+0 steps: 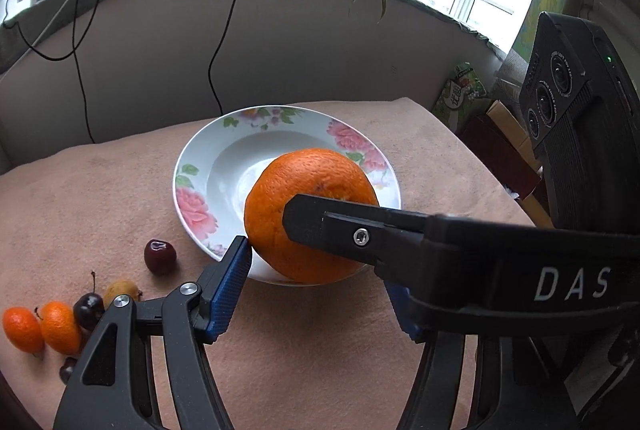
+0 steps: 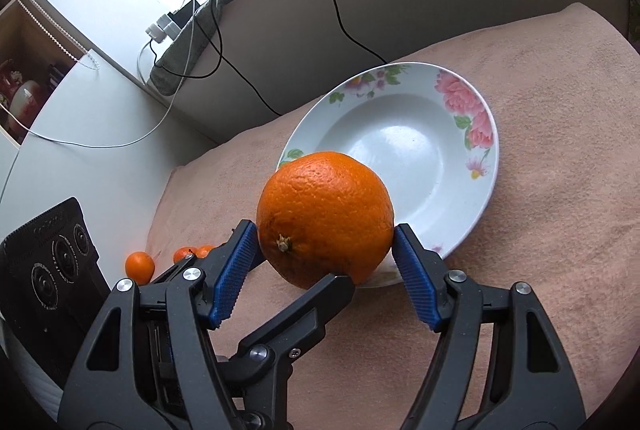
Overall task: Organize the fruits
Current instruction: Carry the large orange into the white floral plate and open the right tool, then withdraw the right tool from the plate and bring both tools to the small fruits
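Orange [image 2: 325, 216] sits clamped between the right gripper [image 2: 326, 254] pads, over the floral plate [image 2: 486, 165] rim. Left gripper [image 1: 316, 270] seems spread around it, one blue pad touching; its other pad is hidden.

Desk [image 1: 100, 189] draped in a pinkish-tan cloth [image 2: 540, 109]. Directly on it: floral white plate [image 1: 192, 181], dark cherry [image 1: 160, 256] just beside the rim, cluster of small oranges [image 1: 40, 326] and cherries [image 1: 88, 310] nearer left.
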A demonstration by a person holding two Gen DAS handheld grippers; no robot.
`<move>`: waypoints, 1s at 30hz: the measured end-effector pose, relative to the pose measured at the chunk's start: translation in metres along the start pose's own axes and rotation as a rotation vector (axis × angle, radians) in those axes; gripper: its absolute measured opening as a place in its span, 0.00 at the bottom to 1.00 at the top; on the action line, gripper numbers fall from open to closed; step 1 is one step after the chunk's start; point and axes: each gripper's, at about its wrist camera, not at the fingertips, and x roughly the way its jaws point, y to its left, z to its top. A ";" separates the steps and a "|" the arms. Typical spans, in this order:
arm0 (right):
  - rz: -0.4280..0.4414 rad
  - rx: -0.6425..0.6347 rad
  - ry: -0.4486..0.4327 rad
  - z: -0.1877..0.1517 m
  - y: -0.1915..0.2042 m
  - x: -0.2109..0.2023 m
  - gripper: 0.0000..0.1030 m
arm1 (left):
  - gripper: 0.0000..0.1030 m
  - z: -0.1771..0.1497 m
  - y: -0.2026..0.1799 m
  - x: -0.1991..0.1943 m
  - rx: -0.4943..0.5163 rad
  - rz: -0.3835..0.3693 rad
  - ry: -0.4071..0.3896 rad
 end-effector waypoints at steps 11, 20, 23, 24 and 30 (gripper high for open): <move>-0.004 -0.004 -0.089 0.004 -0.004 -0.029 0.71 | 0.62 -0.003 0.004 -0.008 0.010 0.021 -0.020; -0.044 -0.030 -0.139 -0.002 0.002 -0.041 0.73 | 0.64 -0.016 0.021 -0.034 -0.008 0.055 -0.045; -0.040 -0.039 -0.163 -0.007 0.006 -0.048 0.81 | 0.64 -0.020 0.023 -0.043 -0.011 0.065 -0.052; -0.039 -0.046 -0.166 -0.008 0.008 -0.050 0.81 | 0.64 -0.023 0.024 -0.046 -0.012 0.071 -0.054; -0.050 -0.125 -0.167 -0.019 0.028 -0.053 0.82 | 0.69 -0.030 0.027 -0.066 -0.013 0.098 -0.077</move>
